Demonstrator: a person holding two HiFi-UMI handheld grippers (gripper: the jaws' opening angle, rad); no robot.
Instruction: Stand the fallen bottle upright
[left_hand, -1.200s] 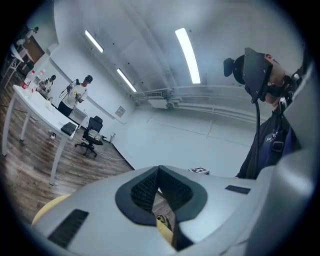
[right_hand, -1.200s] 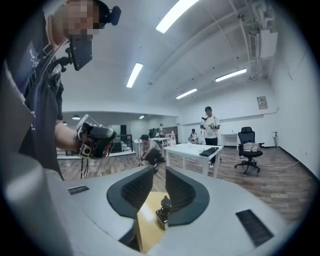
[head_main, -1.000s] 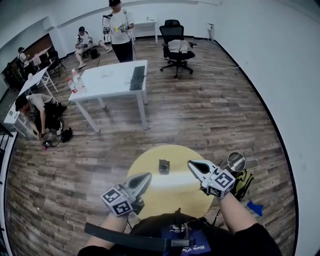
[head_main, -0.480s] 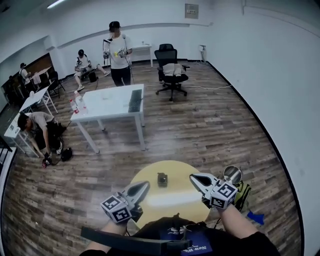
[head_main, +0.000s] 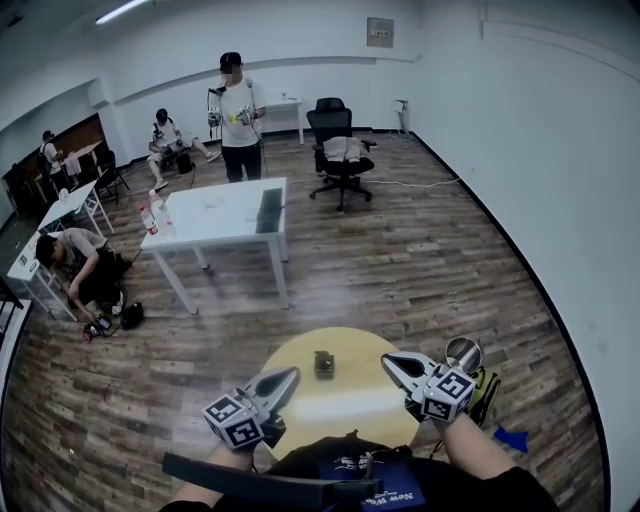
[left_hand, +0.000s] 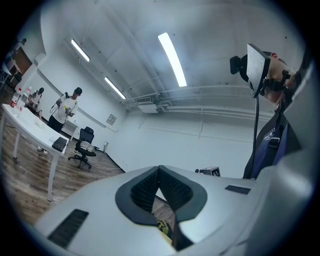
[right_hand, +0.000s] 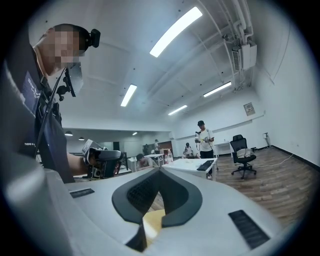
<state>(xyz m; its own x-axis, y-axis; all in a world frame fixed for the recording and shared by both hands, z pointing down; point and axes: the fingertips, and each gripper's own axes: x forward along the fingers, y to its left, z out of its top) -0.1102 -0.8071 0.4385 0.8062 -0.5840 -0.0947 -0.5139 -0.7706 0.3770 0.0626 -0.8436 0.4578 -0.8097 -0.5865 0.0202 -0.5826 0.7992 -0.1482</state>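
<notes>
A small dark bottle (head_main: 323, 363) sits near the middle of the round yellow table (head_main: 345, 400); it is too small to tell whether it stands or lies. My left gripper (head_main: 290, 375) hovers at the table's near left edge, shut and empty, pointing level. My right gripper (head_main: 388, 360) is at the near right, also shut with nothing in it. In the left gripper view the left gripper's (left_hand: 159, 169) pads meet at the tips. The right gripper's (right_hand: 159, 171) pads also meet, and the table's yellow shows below them.
A white table (head_main: 225, 212) with a keyboard and bottles stands farther back. A person (head_main: 236, 115) stands behind it, next to an office chair (head_main: 338, 150). Another person (head_main: 70, 262) crouches at the left. A round metal object (head_main: 462, 352) and a bag (head_main: 487, 385) lie right of the yellow table.
The head view has tilted up, so the yellow table and bottle sit lower in the picture. Both grippers have risen slightly and stayed shut near the table's near edge.
</notes>
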